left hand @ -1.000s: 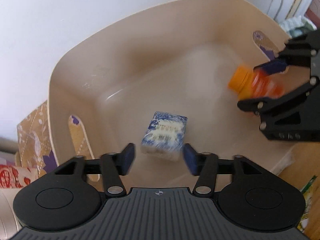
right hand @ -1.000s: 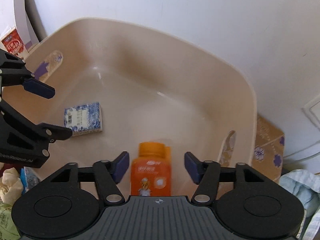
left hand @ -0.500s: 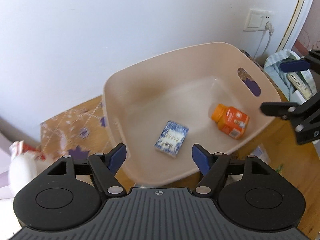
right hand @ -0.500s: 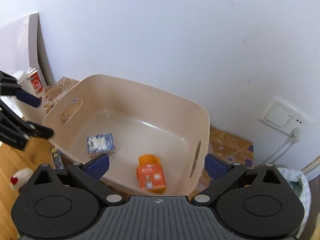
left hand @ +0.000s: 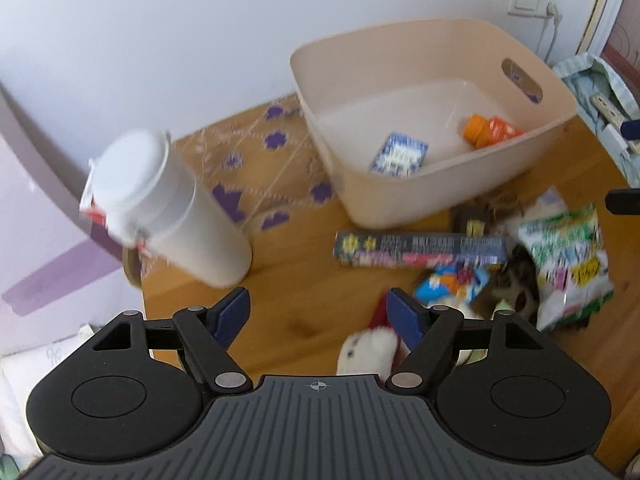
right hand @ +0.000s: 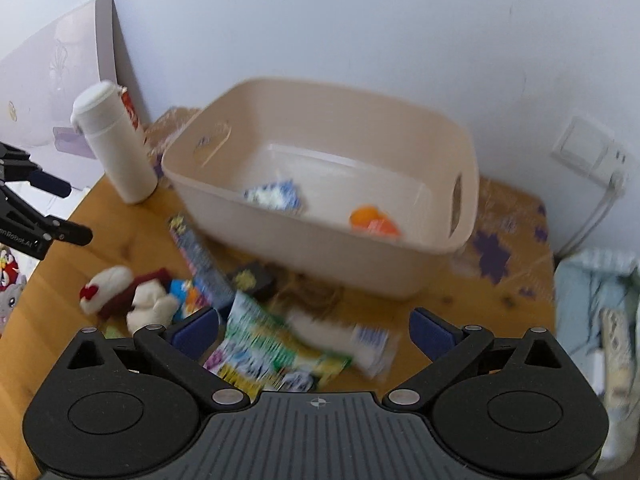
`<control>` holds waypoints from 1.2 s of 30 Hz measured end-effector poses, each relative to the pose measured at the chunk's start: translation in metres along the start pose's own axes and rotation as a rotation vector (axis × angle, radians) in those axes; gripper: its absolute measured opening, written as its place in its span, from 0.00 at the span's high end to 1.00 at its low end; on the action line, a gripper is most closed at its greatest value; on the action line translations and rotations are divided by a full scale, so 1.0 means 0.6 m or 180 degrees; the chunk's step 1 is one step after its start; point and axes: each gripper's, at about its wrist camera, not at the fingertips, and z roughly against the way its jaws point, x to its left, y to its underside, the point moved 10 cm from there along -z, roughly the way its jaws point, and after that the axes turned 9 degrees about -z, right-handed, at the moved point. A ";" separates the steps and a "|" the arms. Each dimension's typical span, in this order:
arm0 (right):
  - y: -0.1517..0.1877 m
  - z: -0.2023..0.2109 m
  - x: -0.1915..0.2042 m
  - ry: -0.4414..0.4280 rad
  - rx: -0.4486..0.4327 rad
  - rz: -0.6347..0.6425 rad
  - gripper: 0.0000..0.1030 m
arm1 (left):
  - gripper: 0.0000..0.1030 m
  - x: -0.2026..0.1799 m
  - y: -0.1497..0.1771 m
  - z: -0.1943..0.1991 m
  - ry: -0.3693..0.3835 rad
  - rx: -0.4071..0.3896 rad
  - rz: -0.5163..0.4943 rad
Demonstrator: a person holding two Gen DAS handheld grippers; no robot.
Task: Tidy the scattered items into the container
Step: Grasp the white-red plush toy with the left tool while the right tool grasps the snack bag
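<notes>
A: What are the two hand-held grippers doing?

B: The left black gripper with blue pads [left hand: 318, 314] hangs above the wooden table [left hand: 280, 276] with its jaws spread wide and nothing between them. The right black gripper with blue pads [right hand: 316, 330] is spread wider still, also holding nothing, over a green and white printed snack packet [right hand: 264, 354].

A: What lies nearest them?

B: Scattered things on the table: a small white and red plush toy [right hand: 120, 290], a long dark printed carton [left hand: 420, 249], a blue and orange wrapper [left hand: 452, 284] and a small black box [right hand: 254, 278]. Motion blur softens the details.

A: And the container?

B: The beige plastic tub with handle slots [left hand: 404, 196] stands farther back, near the white wall. Inside it lie a blue and white patterned box [left hand: 399, 155] and an orange bottle with an orange cap [left hand: 490, 130]. A tall white plastic flask with a lid [left hand: 168, 204] stands upright to the tub's left.
</notes>
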 end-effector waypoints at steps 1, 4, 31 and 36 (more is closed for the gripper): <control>0.009 -0.006 0.001 0.0007 0.0036 -0.0057 0.00 | 0.26 -0.001 0.009 -0.001 0.0035 0.0040 0.0015; 0.026 -0.017 -0.002 -0.0018 0.0124 -0.0321 0.00 | 0.26 -0.007 0.039 -0.013 0.0140 0.0160 -0.0004; 0.077 -0.134 0.008 -0.0165 0.0496 -0.1134 0.35 | 0.42 -0.052 0.106 -0.166 0.0661 0.0684 0.0206; 0.075 -0.122 0.012 -0.0202 0.0448 -0.1064 0.47 | 0.57 -0.054 0.108 -0.161 0.0741 0.0665 0.0286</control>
